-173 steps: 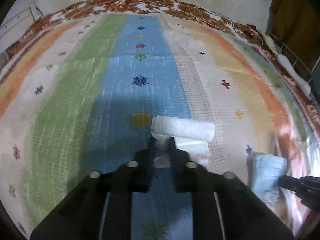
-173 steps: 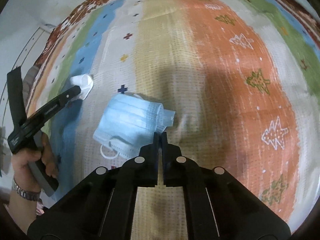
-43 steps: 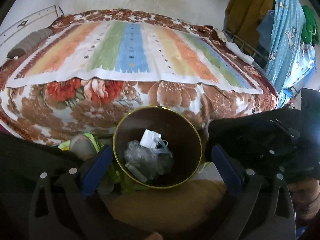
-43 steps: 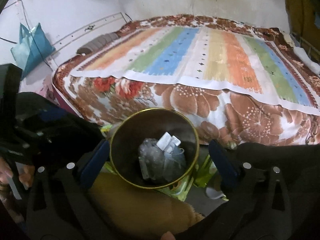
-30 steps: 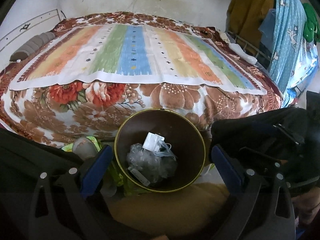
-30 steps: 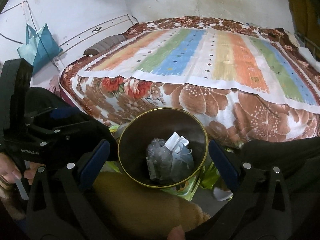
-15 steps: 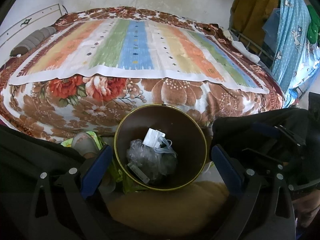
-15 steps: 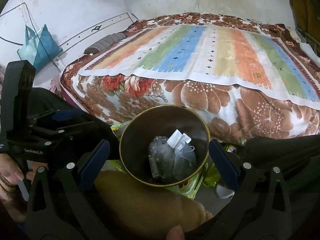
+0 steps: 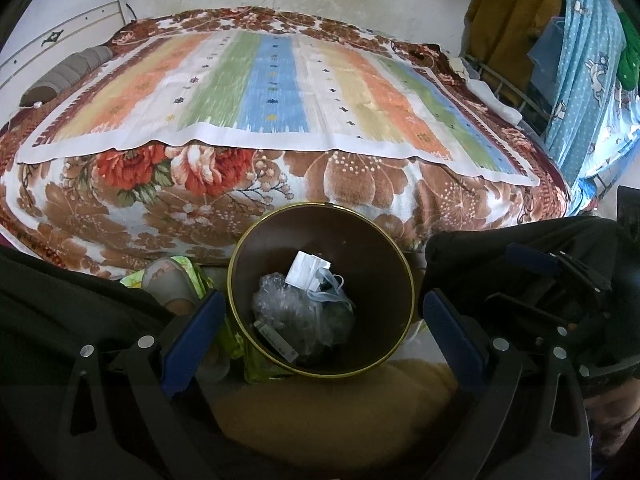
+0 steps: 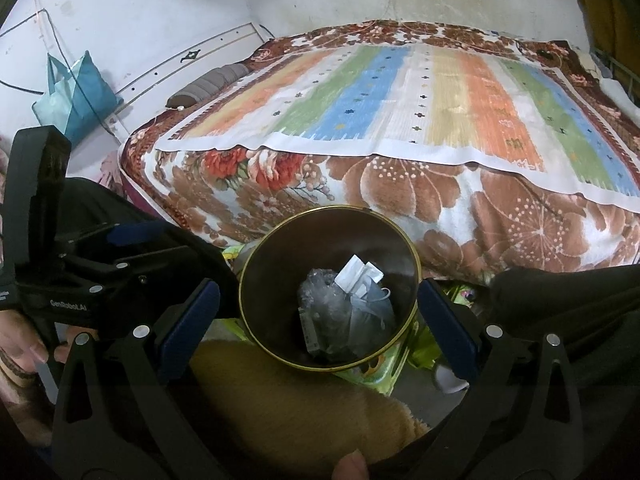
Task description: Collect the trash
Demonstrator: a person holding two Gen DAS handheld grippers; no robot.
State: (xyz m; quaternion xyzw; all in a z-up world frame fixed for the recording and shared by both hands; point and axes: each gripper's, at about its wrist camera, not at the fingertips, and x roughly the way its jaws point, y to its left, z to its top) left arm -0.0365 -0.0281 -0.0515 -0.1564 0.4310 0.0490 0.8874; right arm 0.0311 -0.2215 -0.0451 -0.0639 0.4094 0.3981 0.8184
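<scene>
Since 5.8 s ago both grippers have left the striped mat and now hang over the bin, and the tissue and mask they pinched then lie inside it. Nearest, the left gripper [image 9: 320, 320] has its 2 blue-padded fingers [image 9: 192, 332] spread wide with nothing between them, the bin [image 9: 396, 272] framed in the gap; the right gripper [image 10: 316, 316] is spread just as wide and empty around the same bin [image 10: 404, 248]. Below the fingers a tan fabric [image 10: 288, 384] covers the bin's near rim, and its lower part is lost in shadow. Inside the bin, ahead of the fingertips, a folded white tissue [image 9: 304, 272] rests on a pale blue mask [image 9: 328, 292], beside a crumpled clear plastic bag [image 9: 280, 312]; a small flat packet [image 9: 276, 340] against the near wall is too dim to name. Left of the bin a green wrapper [image 9: 200, 276] is half hidden behind the left finger. Beyond the bin stands the bed with a floral blanket [image 9: 120, 216] and, further off, the striped mat [image 9: 276, 88]. Far right of the left gripper, blue cloth [image 9: 584, 64] hangs, cut off by the frame edge.
</scene>
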